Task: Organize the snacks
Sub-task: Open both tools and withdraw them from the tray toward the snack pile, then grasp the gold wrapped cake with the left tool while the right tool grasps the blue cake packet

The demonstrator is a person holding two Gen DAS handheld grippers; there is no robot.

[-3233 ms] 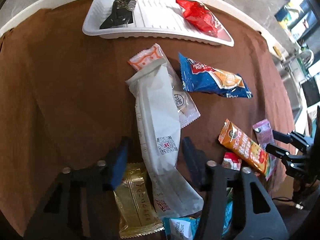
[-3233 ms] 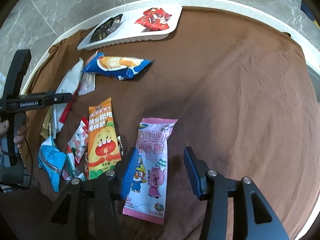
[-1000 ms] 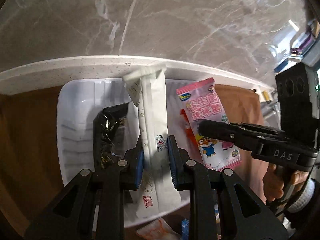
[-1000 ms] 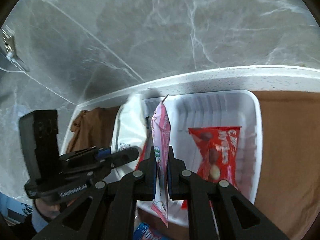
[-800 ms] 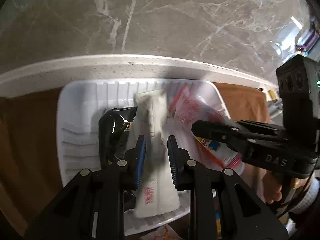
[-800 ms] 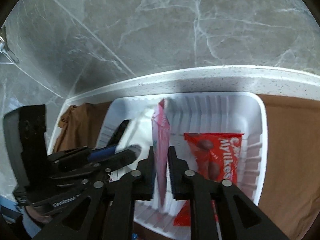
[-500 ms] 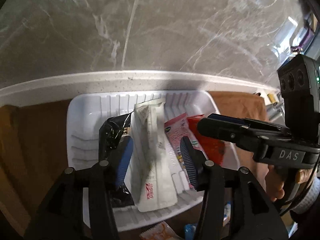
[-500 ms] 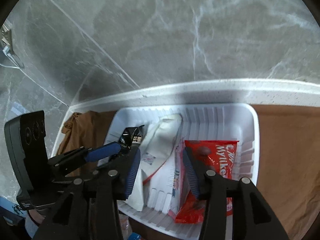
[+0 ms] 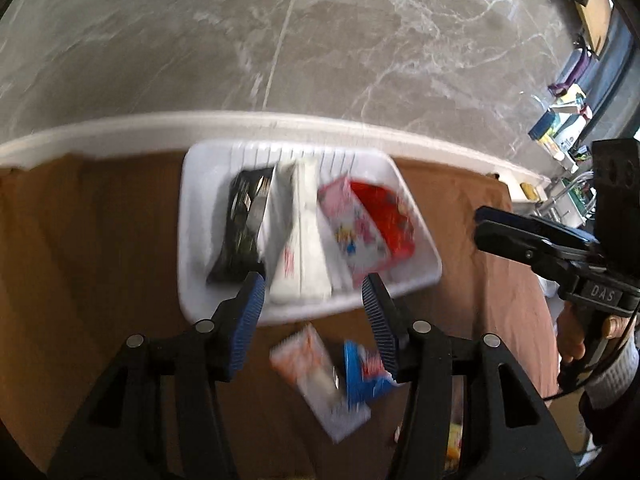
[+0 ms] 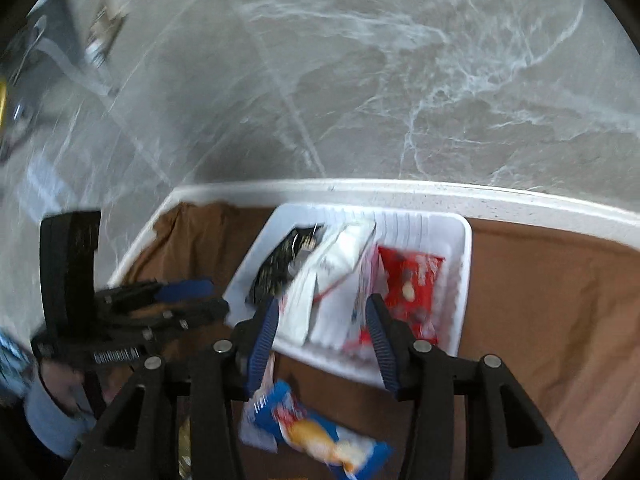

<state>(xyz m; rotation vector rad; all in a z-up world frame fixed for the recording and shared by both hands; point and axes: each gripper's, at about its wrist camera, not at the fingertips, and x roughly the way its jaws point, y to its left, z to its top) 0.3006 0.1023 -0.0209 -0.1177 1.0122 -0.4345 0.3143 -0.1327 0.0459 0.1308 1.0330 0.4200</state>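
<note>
White ribbed tray [image 9: 192, 216] — black [image 9: 240, 232], white [image 9: 304, 248], pink [image 9: 352, 232], red packets [image 9: 390, 216] — brown cloth [image 9: 100, 240].

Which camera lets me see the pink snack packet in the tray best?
The left wrist view. There the pink packet lies face up in the white tray, with most of its front showing. In the right wrist view only its blurred edge shows beside the red packet.

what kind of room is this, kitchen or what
Probably a home kitchen or dining corner, though that is a guess. A brown cloth covers a white-edged table on a marble floor, a white tray holds snack packets, and what looks like a faucet shows at far right.
</note>
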